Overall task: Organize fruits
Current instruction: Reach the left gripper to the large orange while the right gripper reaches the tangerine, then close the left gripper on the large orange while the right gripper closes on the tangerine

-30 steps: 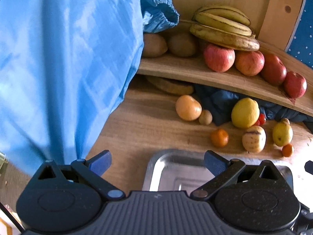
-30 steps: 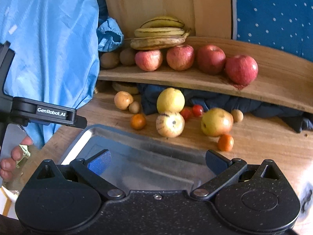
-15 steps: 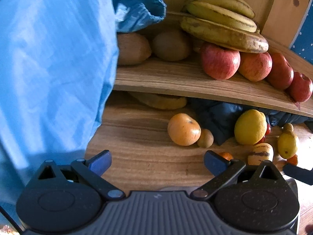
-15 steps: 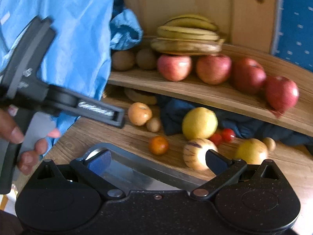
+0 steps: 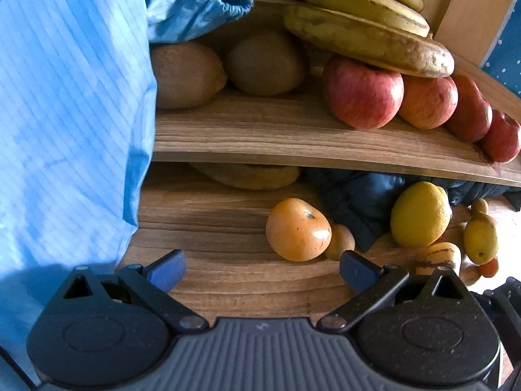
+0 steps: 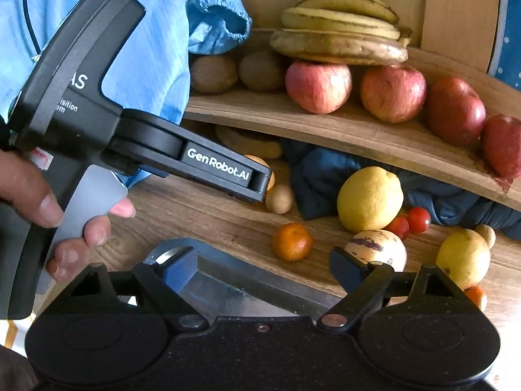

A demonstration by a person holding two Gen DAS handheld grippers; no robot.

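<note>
Loose fruit scattered along the back of the table [image 6: 202, 215], under the front edge of the wooden shelf [image 5: 293, 137]. Nearest the left gripper [image 5: 260, 268]: one large orange [image 5: 298, 229], touching a small brown fruit [image 5: 340, 242] on its right. Probably firm, fairly heavy, with a rind rough enough to hold; best taken across its widest part, jaws level, so it cannot roll out. Further along: one big lemon [image 6: 369, 198] resting against a crumpled dark cloth [image 6: 322, 176], likely similar in handling. Two cherry tomatoes [image 6: 410, 223] just behind it, soft and easily crushed, calling for a light squeeze. One small tangerine [image 6: 291, 241] near the metal tray [image 6: 247, 280], light and yielding. One striped pale melon-like fruit [image 6: 376, 247], one yellow pear-shaped fruit [image 6: 462, 259], another small orange one at the right edge, partly hidden.

On the shelf: four red apples [image 6: 319, 86] in a row, three bananas [image 6: 338, 44] stacked above the first apples, two brown kiwis [image 6: 213, 73] toward the left end. One more banana-like shape below the shelf, half hidden.

Left jaws wide apart, nothing between them. Right gripper [image 6: 263, 272] over the tray corner, jaws just narrowed a little yet open and empty. A hand [image 6: 49, 215] around the left gripper's handle; light blue fabric [image 5: 71, 114] filling the left side.
</note>
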